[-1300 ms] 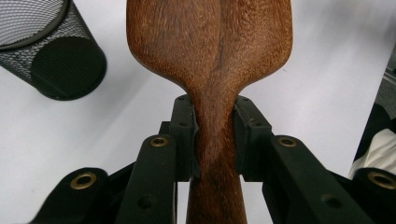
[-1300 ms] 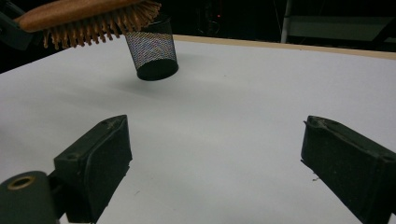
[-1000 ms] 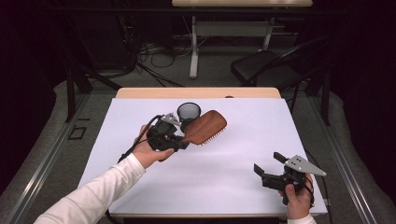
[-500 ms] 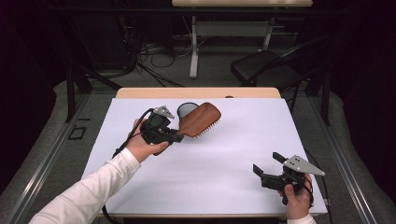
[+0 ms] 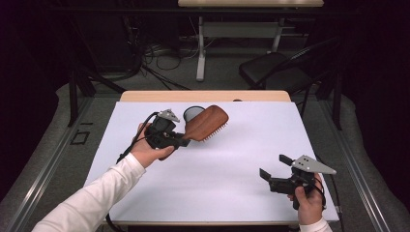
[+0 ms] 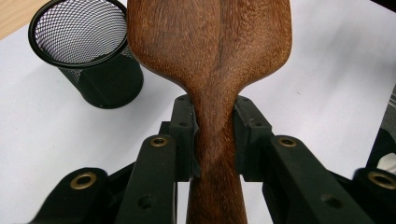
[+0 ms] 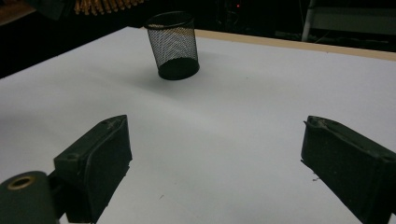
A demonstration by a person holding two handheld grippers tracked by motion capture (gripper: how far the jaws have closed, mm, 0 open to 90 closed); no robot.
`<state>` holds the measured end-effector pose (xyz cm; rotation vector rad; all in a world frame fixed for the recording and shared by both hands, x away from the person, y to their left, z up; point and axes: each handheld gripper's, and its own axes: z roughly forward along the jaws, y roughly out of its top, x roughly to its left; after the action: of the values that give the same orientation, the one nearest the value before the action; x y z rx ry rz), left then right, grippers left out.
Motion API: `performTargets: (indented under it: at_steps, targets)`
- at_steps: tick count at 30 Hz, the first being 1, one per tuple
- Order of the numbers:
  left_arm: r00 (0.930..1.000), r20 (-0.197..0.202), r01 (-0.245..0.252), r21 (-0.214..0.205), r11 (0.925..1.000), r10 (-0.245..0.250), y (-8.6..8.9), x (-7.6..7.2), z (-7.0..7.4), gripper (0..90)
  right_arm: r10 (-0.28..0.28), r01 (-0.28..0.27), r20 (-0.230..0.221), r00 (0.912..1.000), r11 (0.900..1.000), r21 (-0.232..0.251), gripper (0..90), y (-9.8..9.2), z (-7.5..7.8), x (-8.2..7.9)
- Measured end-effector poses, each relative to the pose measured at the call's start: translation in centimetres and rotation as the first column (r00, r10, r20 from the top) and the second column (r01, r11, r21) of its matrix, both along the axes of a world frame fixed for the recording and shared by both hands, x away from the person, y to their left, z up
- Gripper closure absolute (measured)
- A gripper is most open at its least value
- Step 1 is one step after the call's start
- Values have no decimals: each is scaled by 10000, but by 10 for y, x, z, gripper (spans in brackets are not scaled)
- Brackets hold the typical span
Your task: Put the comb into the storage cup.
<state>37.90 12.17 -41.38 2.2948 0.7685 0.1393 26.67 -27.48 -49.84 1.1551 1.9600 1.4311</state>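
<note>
**Brush held by L tongs, cup just behind it**

The left gripper [image 5: 186,141] was clamped on the neck of the wooden hairbrush [image 5: 207,122], pads pinching the handle from both sides where it narrows below the head. The right gripper [image 5: 274,167] sat idle w/ jaws spread wide and nothing between them, held low near the front right of the white table [image 5: 251,145], well apart from the work.

Key relation: the mesh cup [image 5: 193,113] stood upright just beyond and slightly left of the brush head, nearly touching it in the high view. The brush's long axis ran from the L hand up and to the right, head tilted, bristles facing down-right, i.e. it lay across the cup's side rather than pointing into the opening. My read: to get the brush into the cup, the L hand would need to swing it upright, handle or head down, over the rim. L hand was much nearer; R was far off.

View differences: the left gripper view showed the grip itself, w/ the brush [image 6: 212,70] back up and the cup [image 6: 86,51] open-mouthed at upper left, clear of the head by a gap the high view hid. The right gripper view showed the cup [image 7: 173,44] standing alone mid-table, plus bristle tips at the top-left edge, so the brush hung above table level.
</note>
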Motion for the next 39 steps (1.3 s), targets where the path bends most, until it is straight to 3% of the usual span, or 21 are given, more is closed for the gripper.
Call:
performTargets:
  at_steps: [4,9,15,28,39]
  targets:
    - [10000,-3,-14,-13,10000,14,0,0,0,723,391,-408,-287,9988,9973,-614,36,6,7,6]
    - [10000,15,-26,-42,10000,26,0,0,0,723,693,-743,-583,9959,9934,-870,19,11,13,12]
    - [10000,16,-72,-72,9999,72,0,0,-1,723,1044,-1154,-1117,9882,9886,-968,0,18,17,20]
    - [9999,25,-119,-130,9998,119,4,1,0,723,1204,-1428,-1920,9740,9839,-1073,0,29,27,37]
    - [9998,60,-211,-198,9996,212,6,0,1,722,1471,-1877,-2764,9497,9741,-1263,0,38,35,52]
